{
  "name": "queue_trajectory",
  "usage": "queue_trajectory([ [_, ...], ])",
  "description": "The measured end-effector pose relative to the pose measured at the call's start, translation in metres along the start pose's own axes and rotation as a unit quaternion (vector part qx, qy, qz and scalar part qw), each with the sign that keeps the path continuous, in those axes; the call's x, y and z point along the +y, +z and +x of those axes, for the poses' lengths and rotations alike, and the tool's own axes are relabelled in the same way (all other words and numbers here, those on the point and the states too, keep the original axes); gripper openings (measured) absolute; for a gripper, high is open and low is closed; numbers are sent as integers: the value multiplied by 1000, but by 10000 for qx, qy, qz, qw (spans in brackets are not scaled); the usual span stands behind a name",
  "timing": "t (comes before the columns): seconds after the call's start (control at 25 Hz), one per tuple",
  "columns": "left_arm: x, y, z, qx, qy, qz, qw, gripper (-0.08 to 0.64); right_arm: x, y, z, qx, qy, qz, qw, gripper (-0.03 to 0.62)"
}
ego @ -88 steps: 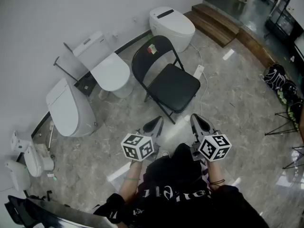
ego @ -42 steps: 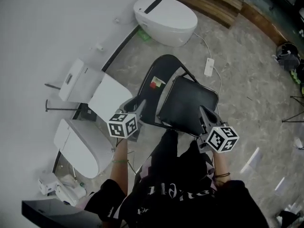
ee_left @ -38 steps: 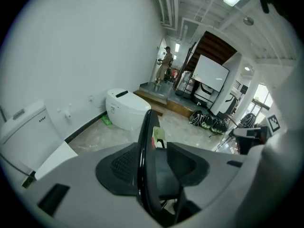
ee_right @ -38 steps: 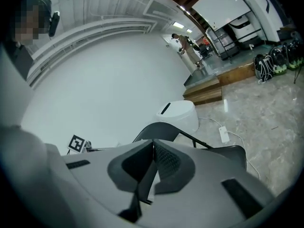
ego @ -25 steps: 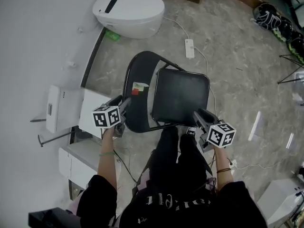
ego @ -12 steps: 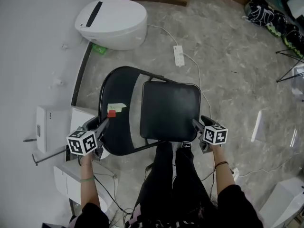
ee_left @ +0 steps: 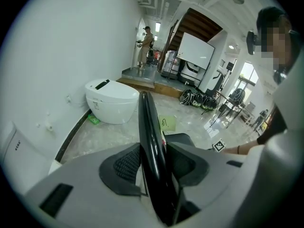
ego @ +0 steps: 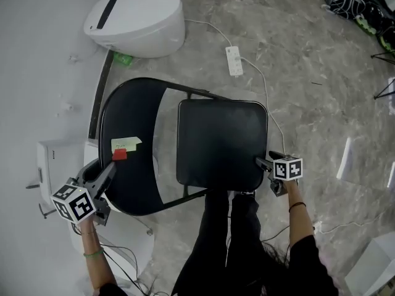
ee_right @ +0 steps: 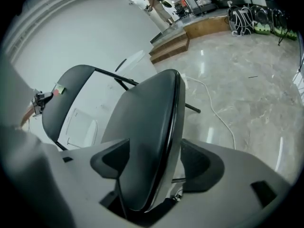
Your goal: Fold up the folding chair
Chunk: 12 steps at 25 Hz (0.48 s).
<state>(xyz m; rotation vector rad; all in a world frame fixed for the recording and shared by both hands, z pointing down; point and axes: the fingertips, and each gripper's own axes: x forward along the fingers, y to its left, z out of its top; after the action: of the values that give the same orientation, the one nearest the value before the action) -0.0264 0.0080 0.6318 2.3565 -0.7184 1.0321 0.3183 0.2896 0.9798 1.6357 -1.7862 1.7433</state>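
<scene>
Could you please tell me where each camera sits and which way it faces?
Head view: on the person's head, facing down at the folding chair; arms, legs, left gripper and right gripper show.
Left gripper view: on that gripper, along jaws just closed onto the backrest, toward a toilet; right forearm at right.
Right gripper view: on that gripper, along just-opened jaws straddling the seat; left gripper far left.
Shared: all show that chair.

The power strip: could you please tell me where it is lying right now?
In the head view the power strip lies on the floor, upper middle, right of the white toilet and just beyond the folding chair.
</scene>
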Motion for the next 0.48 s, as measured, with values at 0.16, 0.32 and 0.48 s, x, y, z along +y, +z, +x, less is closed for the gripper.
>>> queue_trajectory([
  [0.16,-1,0,2,-47,-10,22,10000,166,-28,-3,18,90,-92,18,9999,316],
  [0.32,-9,8,2,-32,117,83,9999,167,-26,-5,29,74,412,271,9988,316],
  [0.48,-8,5,3,-222,47,72,9997,166,-21,-8,35,109,1182,627,9910,316],
])
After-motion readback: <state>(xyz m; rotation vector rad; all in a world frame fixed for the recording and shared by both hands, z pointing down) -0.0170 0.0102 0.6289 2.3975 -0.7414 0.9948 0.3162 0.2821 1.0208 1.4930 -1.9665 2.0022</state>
